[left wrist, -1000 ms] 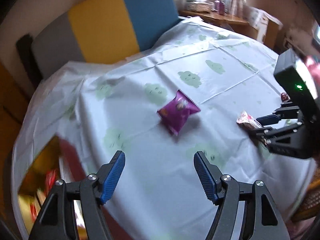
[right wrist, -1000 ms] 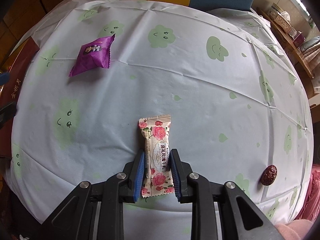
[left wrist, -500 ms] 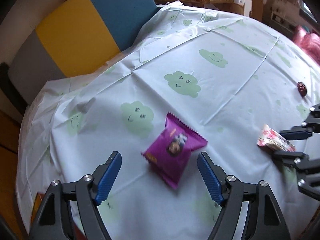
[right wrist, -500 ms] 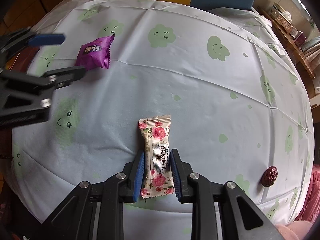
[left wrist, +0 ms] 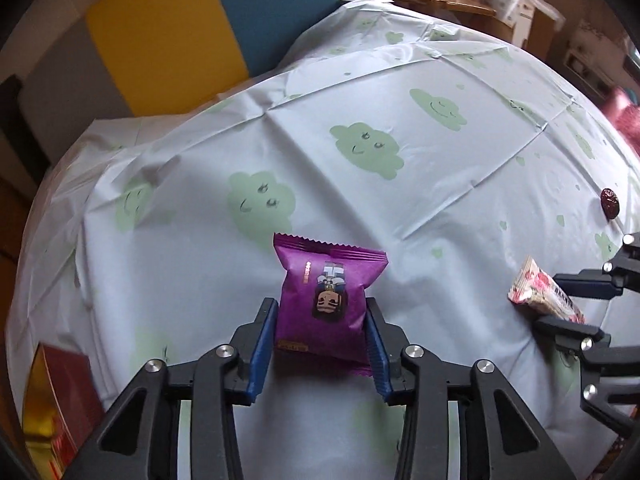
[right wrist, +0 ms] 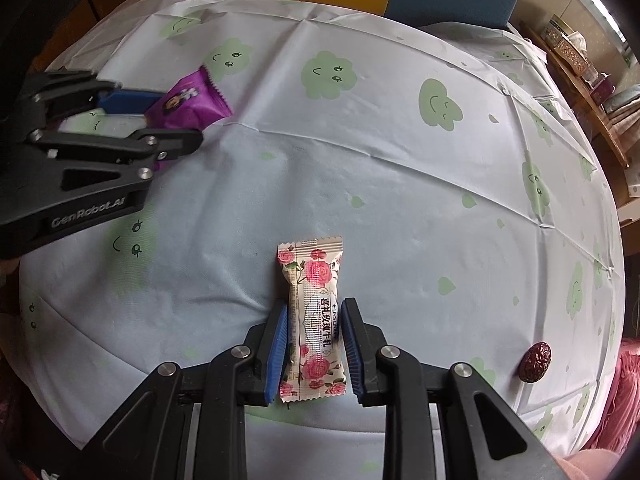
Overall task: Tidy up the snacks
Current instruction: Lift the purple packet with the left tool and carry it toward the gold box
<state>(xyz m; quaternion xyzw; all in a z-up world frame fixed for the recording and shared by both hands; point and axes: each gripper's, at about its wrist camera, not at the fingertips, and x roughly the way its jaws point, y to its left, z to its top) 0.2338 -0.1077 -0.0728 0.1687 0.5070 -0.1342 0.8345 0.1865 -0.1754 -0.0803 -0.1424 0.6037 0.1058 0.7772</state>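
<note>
Left tool (left wrist: pixel 320 334) closing, right tool (right wrist: pixel 314 344) clamped

The tablecloth (right wrist: pixel 400 184) is showing pale white-blue with light green smiling clouds. A purple packet (left wrist: pixel 326 300), lower centre of the left view, is carrying a small cartoon face. A cream wrapper (right wrist: pixel 314 316), lower centre of the right view, is showing pink roses and dark lettering. At lower right a date (right wrist: pixel 535 361) is looking dark red. Yellow and blue panels (left wrist: pixel 208 20) are filling the upper left.
</note>
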